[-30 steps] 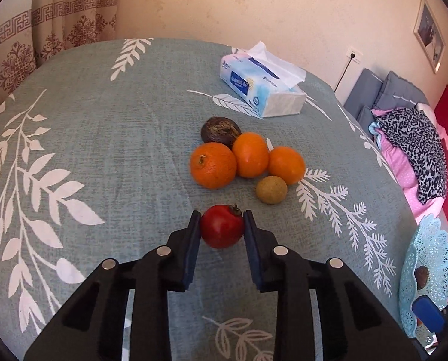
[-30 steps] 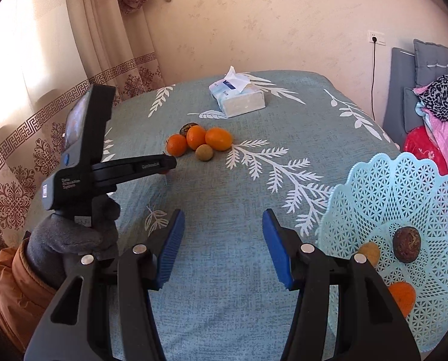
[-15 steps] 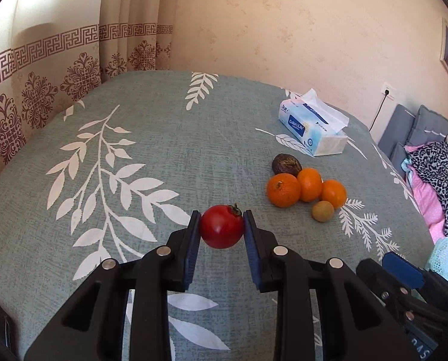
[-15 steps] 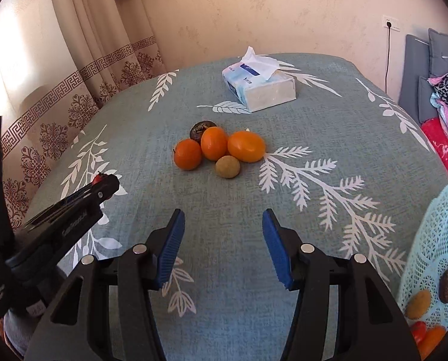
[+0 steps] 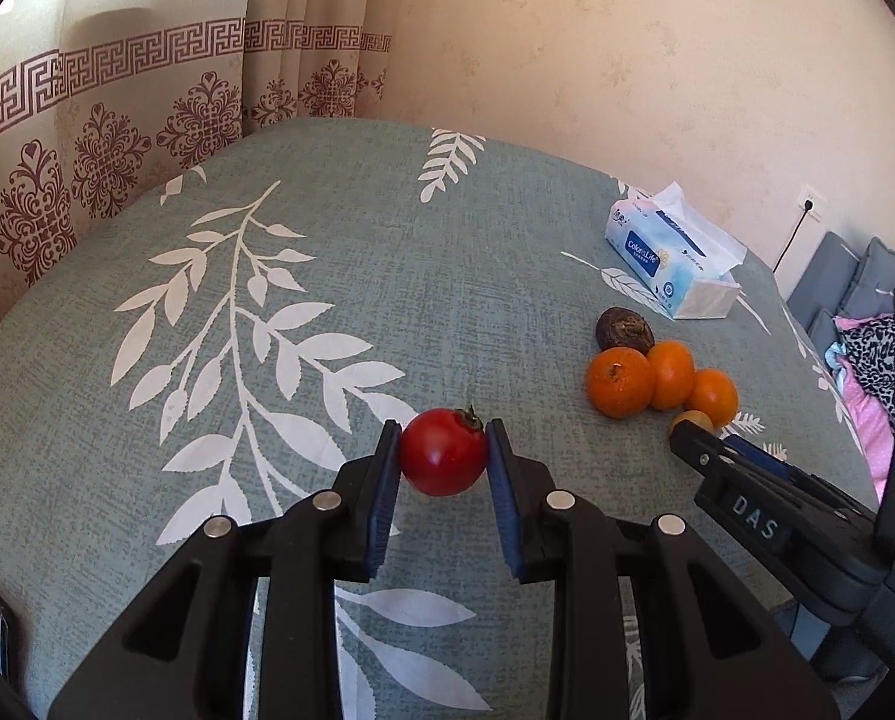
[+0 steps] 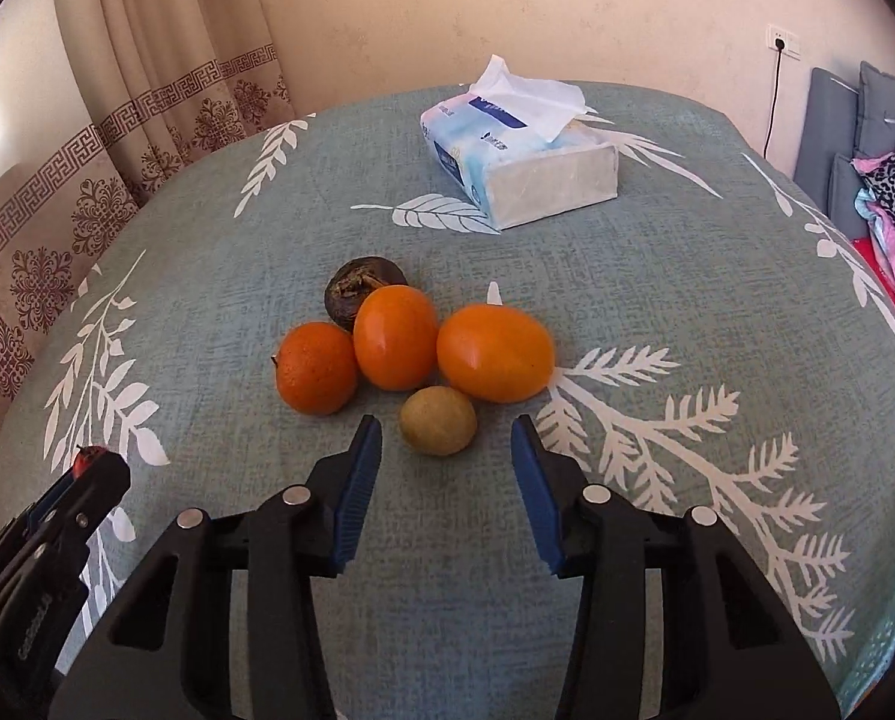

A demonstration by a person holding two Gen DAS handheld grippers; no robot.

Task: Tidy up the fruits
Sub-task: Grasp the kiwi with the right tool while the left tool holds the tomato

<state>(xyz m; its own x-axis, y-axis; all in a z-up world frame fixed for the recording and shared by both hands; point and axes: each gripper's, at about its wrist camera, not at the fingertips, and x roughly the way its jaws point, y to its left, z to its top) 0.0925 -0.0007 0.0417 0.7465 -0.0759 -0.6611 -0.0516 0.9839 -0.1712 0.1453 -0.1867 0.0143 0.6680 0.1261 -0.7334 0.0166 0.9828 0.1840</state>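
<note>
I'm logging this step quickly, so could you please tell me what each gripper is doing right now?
Left gripper: shut on the red tomato.
Right gripper: open, jaws just closing, nothing gripped; the small yellow-green fruit lies just ahead.

I'm seeing the table [image 6: 657, 276] carrying a tissue pack [image 6: 525, 144] toward its far edge, fruit cluster [image 6: 411, 348] lying mid-surface.

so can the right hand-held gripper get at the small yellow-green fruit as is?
Probably yes. The right hand-held gripper is open, its jaws just narrowed, lined up on the small yellow-green fruit. Nothing blocks it; the oranges sit just behind.
</note>
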